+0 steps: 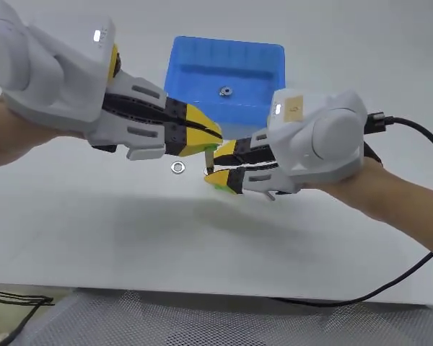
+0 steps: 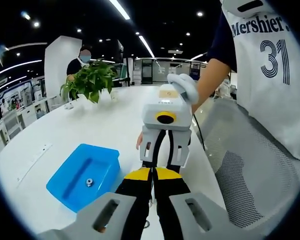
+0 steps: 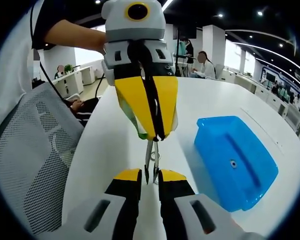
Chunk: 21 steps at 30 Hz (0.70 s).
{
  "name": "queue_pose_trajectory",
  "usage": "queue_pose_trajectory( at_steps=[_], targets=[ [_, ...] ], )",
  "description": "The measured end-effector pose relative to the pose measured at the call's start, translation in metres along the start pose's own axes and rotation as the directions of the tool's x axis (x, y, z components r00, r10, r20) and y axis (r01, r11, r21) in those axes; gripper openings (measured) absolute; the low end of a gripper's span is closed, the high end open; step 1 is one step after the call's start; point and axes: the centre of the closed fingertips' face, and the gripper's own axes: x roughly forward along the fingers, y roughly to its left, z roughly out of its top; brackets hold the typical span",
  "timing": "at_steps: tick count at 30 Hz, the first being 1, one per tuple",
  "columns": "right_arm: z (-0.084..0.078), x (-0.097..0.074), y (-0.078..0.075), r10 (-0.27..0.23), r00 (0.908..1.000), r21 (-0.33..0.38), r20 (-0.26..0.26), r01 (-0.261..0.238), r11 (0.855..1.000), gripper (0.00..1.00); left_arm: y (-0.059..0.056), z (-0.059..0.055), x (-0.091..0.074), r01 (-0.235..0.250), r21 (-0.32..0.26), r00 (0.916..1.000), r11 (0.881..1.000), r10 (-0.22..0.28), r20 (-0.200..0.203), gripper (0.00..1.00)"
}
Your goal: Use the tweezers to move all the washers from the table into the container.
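Note:
My left gripper (image 1: 215,137) comes in from the left and is shut on the upper end of the metal tweezers (image 1: 208,164). In the right gripper view the left gripper (image 3: 151,135) hangs from above, and the tweezers (image 3: 151,160) point down from it. My right gripper (image 1: 220,167) faces it, open, with a jaw on either side of the tweezers' lower end (image 3: 150,176). One washer (image 1: 177,167) lies on the white table just left of the tweezers. The blue container (image 1: 227,45) stands behind and holds one washer (image 1: 225,91).
The table's front edge (image 1: 202,292) runs near me, with a mesh chair (image 3: 35,165) beyond the table's side. A black cable (image 1: 418,144) trails from the right gripper. A potted plant (image 2: 90,80) stands far off on the table.

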Motion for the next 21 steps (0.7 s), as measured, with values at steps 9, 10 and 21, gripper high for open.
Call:
queue_pose_trajectory(
  at_steps=[9, 10, 21],
  targets=[
    [0.0040, -0.0018, -0.0031, -0.013, 0.9998, -0.006, 0.013, 0.013, 1.000, 0.12, 0.0010, 0.0059, -0.0034, -0.005, 0.015, 0.9998, 1.000, 0.004, 0.021, 0.05],
    [0.0051, -0.0018, -0.0034, -0.015, 0.9998, -0.009, 0.016, 0.016, 1.000, 0.12, 0.0010, 0.0067, -0.0041, -0.006, 0.018, 0.9998, 1.000, 0.006, 0.021, 0.05],
    [0.0014, 0.0037, -0.0052, -0.031, 0.9995, -0.028, 0.007, 0.032, 0.999, 0.12, -0.0004, 0.0027, -0.0059, -0.014, 0.046, 0.9999, 0.999, 0.013, 0.007, 0.05]
  ],
)
